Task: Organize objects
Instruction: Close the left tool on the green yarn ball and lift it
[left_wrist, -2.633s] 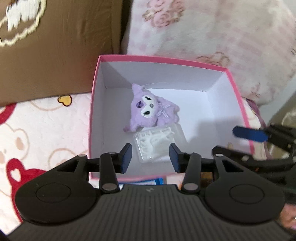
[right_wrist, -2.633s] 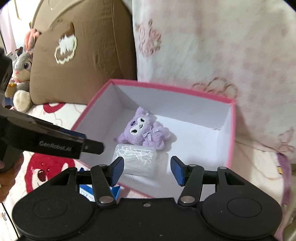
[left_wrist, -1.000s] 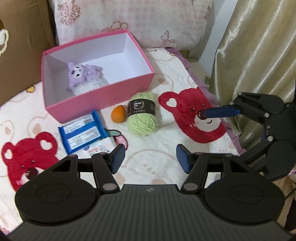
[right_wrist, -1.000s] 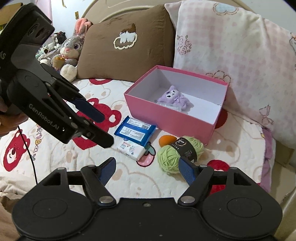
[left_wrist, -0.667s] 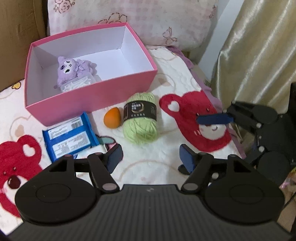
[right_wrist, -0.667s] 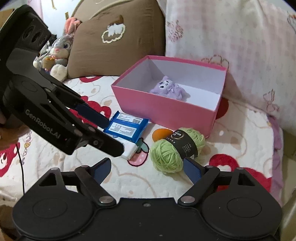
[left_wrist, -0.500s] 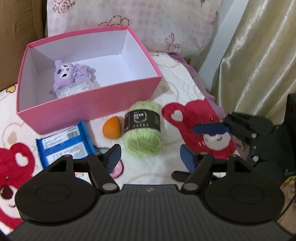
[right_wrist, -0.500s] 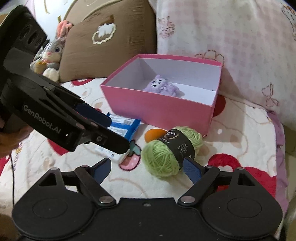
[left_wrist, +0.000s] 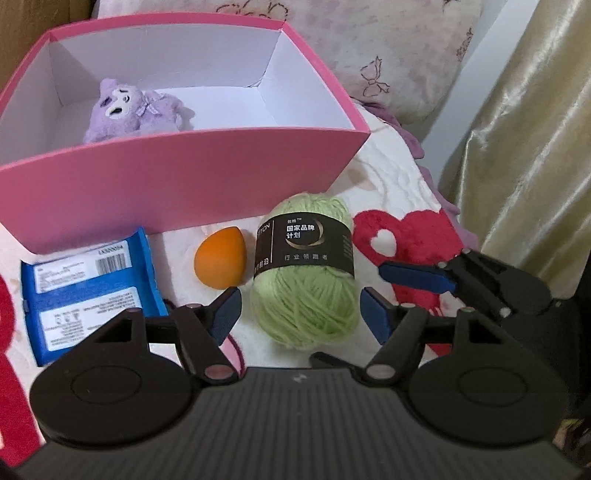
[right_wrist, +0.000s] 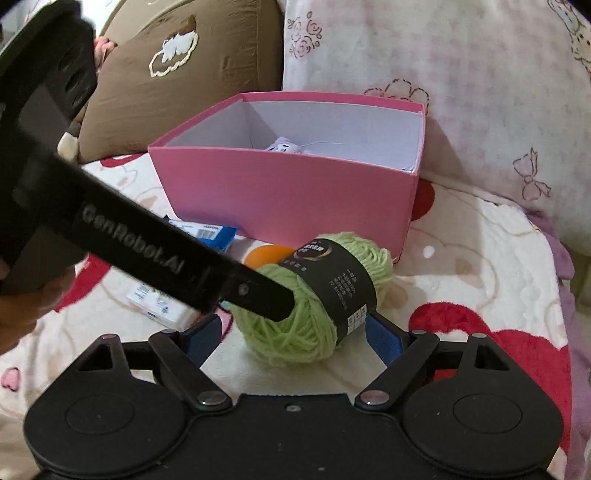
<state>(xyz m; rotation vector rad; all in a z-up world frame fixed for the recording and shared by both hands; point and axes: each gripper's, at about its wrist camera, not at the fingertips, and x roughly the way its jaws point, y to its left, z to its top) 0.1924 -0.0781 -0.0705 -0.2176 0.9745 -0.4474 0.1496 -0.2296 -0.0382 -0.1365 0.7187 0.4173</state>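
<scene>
Both tongs, left (left_wrist: 299, 308) and right (right_wrist: 295, 338), spread around fuzzy green yarn ball (left_wrist: 306, 280) with glossy black band.

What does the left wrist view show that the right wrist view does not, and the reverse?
Only the left wrist view: a gold curtain and the purple plush toy's whole face. Only the right wrist view: a brown cushion with a white cloud patch. Both: the pink cardboard box, the green yarn ball with a black label, the orange egg-shaped sponge and the blue packet.
</scene>
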